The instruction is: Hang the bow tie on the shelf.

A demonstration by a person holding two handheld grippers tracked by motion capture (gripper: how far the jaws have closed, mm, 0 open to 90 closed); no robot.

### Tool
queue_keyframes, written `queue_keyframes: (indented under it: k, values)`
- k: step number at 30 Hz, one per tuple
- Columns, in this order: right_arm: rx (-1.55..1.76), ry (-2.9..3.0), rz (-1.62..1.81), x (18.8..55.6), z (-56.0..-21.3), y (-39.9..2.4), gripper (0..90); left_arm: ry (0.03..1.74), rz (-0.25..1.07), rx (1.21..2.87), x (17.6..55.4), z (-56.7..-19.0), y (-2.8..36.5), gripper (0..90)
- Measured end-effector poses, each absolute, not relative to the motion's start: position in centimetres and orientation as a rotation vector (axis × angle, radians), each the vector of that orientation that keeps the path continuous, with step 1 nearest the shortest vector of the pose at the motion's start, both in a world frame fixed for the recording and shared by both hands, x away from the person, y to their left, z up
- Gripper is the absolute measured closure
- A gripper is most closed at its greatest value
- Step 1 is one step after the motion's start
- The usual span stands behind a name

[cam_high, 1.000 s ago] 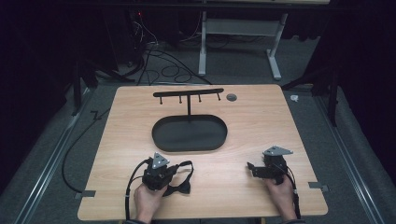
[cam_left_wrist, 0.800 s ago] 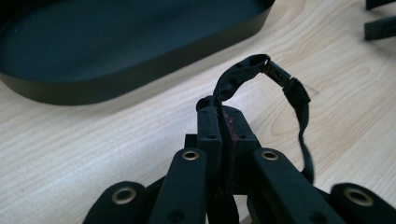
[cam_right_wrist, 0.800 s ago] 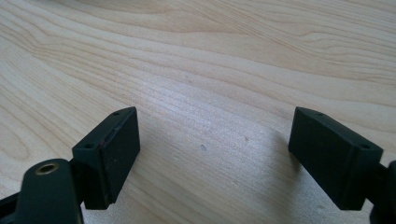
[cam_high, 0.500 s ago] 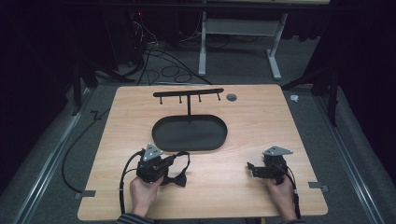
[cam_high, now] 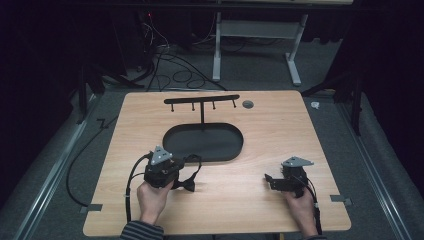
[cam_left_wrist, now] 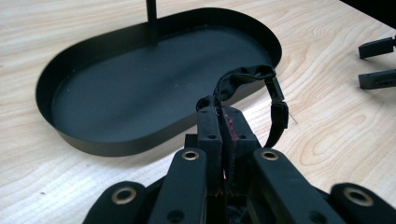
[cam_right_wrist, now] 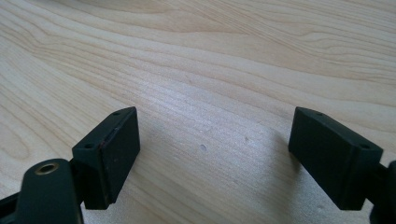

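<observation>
The left gripper clamps a black strap, which loops beyond its fingertips. The right gripper stands wide open, holding nothing.

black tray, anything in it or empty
Empty: the oval black tray shows a bare floor apart from its stand post; the strap hangs outside, pinched in the left gripper.

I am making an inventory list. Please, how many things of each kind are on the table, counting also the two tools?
Black stand with oval tray: 1
Black strap held in left tool: 1
Tools, left and right: 2
Total: 4
</observation>
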State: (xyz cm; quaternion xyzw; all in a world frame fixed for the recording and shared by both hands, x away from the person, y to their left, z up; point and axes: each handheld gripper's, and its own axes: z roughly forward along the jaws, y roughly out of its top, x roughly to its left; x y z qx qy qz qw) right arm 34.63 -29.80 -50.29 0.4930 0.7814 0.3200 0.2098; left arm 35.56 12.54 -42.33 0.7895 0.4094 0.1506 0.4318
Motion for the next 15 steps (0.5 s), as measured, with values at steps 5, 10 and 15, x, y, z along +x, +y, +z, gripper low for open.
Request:
queue_keyframes:
  k: [5,10,15]
  values:
    - [1.371,2.173,0.890,34.6,-50.3,-29.8,17.8,1.024,0.391,1.938,36.1,-41.2,12.9,86.8]
    - [1.371,2.173,0.890,34.6,-50.3,-29.8,17.8,1.025,0.410,1.922,36.8,-40.5,12.9,86.8]
    - [1.371,2.174,0.890,34.6,-50.3,-29.8,17.8,1.022,0.427,1.914,37.7,-39.6,13.0,86.9]
